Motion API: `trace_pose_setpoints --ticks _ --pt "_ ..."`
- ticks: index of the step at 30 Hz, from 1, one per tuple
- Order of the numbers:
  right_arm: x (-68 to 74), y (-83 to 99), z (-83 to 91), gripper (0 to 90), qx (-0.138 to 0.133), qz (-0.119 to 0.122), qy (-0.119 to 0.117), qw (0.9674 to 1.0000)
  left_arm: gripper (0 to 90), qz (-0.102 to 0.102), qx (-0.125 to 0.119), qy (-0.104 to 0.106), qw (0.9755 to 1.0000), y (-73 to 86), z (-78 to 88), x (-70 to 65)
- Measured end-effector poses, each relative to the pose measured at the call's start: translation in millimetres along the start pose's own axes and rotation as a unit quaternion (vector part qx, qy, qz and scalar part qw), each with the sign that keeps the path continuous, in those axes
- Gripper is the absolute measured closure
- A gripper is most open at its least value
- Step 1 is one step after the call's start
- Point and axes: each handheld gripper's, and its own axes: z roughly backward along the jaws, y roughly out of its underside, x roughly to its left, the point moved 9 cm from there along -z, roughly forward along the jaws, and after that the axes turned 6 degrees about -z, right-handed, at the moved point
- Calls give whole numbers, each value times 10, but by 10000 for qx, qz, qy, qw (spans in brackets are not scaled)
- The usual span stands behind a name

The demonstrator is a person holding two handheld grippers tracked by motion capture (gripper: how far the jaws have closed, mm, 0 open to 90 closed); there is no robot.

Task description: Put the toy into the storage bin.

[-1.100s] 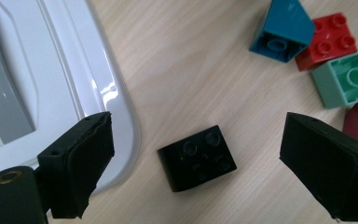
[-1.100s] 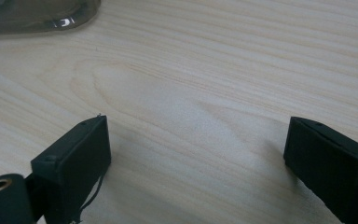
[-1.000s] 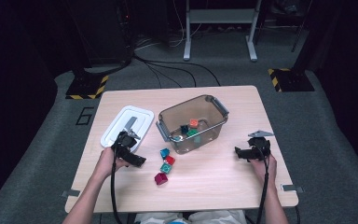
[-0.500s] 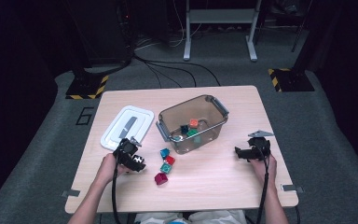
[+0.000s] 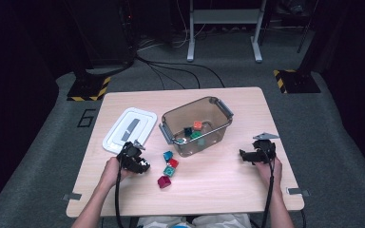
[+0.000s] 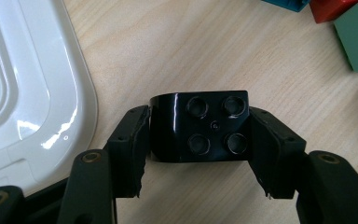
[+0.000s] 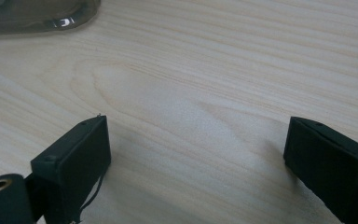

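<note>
Here, my left gripper (image 6: 199, 154) sits low over the near-left part of the table (image 5: 228, 190), and its jaws have just been closing. They now stand partly closed with a black block (image 6: 200, 126) between them: each pad touches one side of the block, stud face up, and the block rests on the wood. In the high view my left gripper (image 5: 134, 159) lies just near the near-right corner of the white lid (image 5: 129, 128), which lies flat at the far left.

To the right of that gripper, four loose blocks lie close together on the table: a blue block (image 5: 168, 155), a red block (image 5: 173, 163), a green block (image 5: 170, 171) and, nearest me, a dark red block (image 5: 164, 181).

Farther off stands the clear bin (image 5: 218, 107), near the table's middle, with an orange block (image 5: 197, 125) and darker blocks inside.

My right gripper (image 5: 253, 154) hovers at the near right, well apart from the blocks. In its own view the right gripper (image 7: 196, 154) has its jaws spread wide over bare wood, holding nothing, with the bin's rim at the far-left corner.
</note>
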Motion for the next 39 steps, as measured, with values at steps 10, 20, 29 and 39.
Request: trace_pose_setpoints --ticks 10,20,29,39 --pt "1 1 0 67 3 -4 -1 10000 433 -56 -28 28 10000 -55 2 -35" --pt "1 1 1 67 4 -7 0 10000 434 -100 -105 -30 9999 -147 131 -15" --pt "-2 -2 -1 67 -8 19 4 10000 434 -217 -157 -4 9996 -304 257 -7" --pt "-3 -1 0 67 -6 19 10 10000 434 -346 -262 -66 9990 -463 449 12"
